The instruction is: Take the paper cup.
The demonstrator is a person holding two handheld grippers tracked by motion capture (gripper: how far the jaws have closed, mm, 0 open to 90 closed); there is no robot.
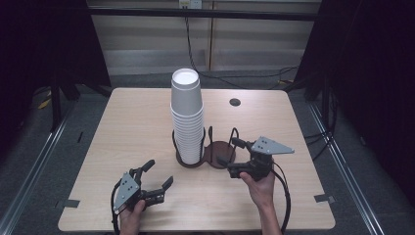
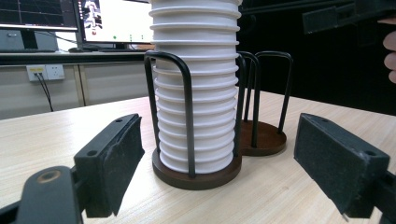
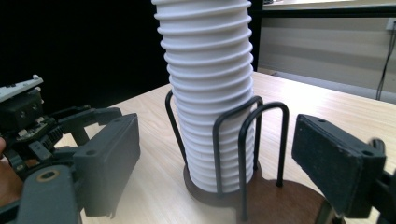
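A tall stack of white paper cups [image 1: 187,112] stands in the left ring of a dark brown two-ring holder with black wire loops [image 1: 182,157]. The right ring [image 1: 220,152] holds nothing. My left gripper [image 1: 157,175] rests low near the table's front left, open, its jaws pointing at the stack [image 2: 196,93] from a short way off. My right gripper [image 1: 228,152] hovers just right of the holder, open, with nothing between its pads. Its view looks across the bare ring [image 3: 280,196] to the stack [image 3: 210,93], with the left gripper [image 3: 70,121] beyond.
The wooden table [image 1: 137,127] has a round cable hole [image 1: 235,102] at the back right. Dark frame posts and cables stand on the floor around it. Monitors [image 2: 112,21] sit on a bench behind the stack.
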